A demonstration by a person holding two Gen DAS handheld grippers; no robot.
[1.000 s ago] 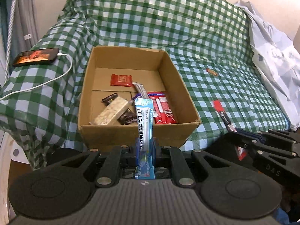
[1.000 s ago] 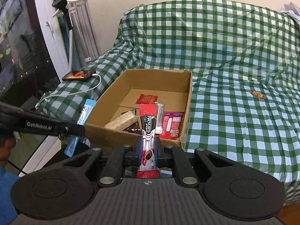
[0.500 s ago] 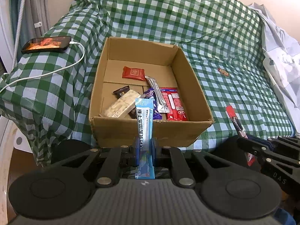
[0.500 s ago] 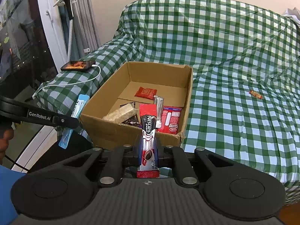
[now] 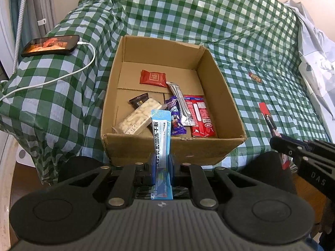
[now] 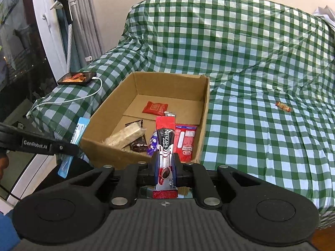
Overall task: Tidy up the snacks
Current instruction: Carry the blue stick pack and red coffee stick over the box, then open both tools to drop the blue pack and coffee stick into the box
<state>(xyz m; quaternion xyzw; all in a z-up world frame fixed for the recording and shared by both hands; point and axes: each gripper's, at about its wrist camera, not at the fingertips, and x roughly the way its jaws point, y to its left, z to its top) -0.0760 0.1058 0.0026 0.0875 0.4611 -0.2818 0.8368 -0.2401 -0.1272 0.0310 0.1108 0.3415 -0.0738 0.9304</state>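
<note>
Snack sticks stand clamped in both downward-tilted tongs: left blue sachet, right Nescafe stick.

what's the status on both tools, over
Left tool shut on blue sachet. Right tool shut on Nescafe sachet. Cardboard box ahead, nothing blocking.

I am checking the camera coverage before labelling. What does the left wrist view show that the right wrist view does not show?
Only the left wrist view shows the crumpled white sheet at the right edge in full. Only the right wrist view shows the phone holder stand by the dark window. Both show the cardboard box of snacks, the phone on its white cable, the small orange wrapper on the checkered cloth, the left gripper shut on the blue sachet, and the right gripper shut on the Nescafe stick.
</note>
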